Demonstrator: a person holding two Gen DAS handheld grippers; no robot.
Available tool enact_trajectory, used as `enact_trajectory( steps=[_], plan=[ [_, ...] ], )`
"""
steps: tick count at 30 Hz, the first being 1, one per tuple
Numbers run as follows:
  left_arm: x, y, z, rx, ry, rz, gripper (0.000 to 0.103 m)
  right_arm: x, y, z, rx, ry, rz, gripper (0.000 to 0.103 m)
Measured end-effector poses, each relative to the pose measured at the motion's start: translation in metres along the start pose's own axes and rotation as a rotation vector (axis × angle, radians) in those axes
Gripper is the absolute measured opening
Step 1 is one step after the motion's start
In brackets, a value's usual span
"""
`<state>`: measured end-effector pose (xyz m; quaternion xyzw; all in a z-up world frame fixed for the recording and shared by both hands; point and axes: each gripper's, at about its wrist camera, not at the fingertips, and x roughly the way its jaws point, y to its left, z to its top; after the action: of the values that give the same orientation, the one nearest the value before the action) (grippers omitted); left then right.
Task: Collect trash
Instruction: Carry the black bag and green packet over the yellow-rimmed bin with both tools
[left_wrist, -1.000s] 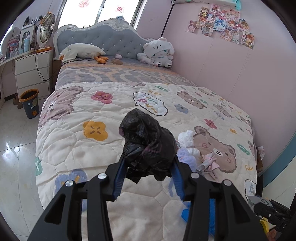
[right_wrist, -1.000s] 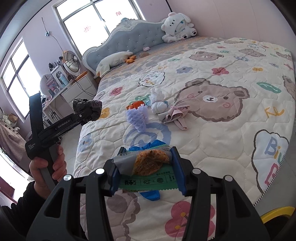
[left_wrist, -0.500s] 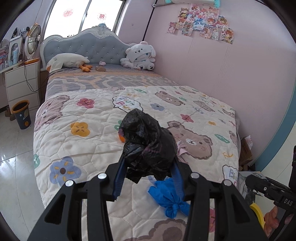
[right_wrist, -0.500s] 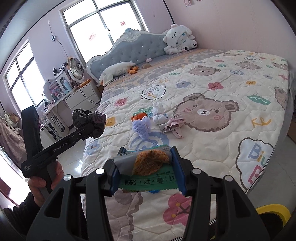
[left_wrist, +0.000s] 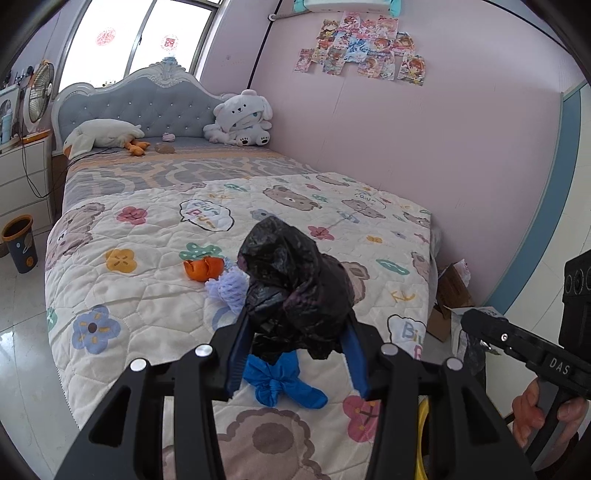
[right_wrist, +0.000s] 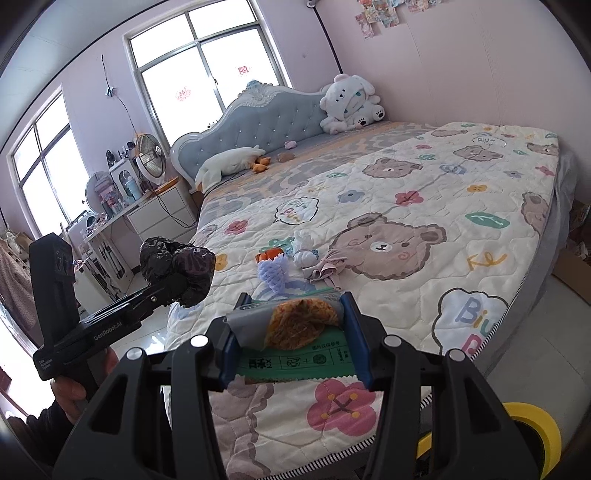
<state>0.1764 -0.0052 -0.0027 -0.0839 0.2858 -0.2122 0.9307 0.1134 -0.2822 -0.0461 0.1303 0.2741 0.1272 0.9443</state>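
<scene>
So both hands are loaded right now. The left gripper (left_wrist: 295, 354) is clamped part-way closed on a crumpled black bag (left_wrist: 295, 280), and the right gripper (right_wrist: 291, 339) has its jaws squeezed on a snack wrapper (right_wrist: 295, 332) — green and grey, with something orange-brown printed or showing through it. Both are held up in the air over the foot of the bed (left_wrist: 155, 295), not resting on anything.

My read: this is the carry step. Two bits of trash are picked and need to go somewhere before anything else can be grabbed, since neither tool has a free jaw.

Containers — the only obvious one is the dark bin (left_wrist: 20, 243) with an orange rim, on the floor by the dresser on the far side of the bed. I can't see into it, so no idea what's inside. There's also a yellow rim (right_wrist: 532, 435) at the lower right of the right view, maybe a bucket, but too cut off to tell. A cardboard box (left_wrist: 450, 295) sits on the floor by the wall, contents unclear.

Still on the quilt: orange peel (left_wrist: 205, 267), a purple foam net (left_wrist: 229, 290), a blue glove (left_wrist: 280, 380), white tissues (right_wrist: 304, 251) and a pinkish scrap (right_wrist: 327, 271). So plenty left after the drop-off.
</scene>
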Motion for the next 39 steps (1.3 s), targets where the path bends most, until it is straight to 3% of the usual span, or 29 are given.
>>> enact_trajectory(
  steps=[39],
  plan=[
    [-0.023,-0.124,-0.037,0.212,0.041,-0.175,0.043,-0.131,-0.062,-0.03,0.064,-0.129,-0.179,0.047]
  ],
)
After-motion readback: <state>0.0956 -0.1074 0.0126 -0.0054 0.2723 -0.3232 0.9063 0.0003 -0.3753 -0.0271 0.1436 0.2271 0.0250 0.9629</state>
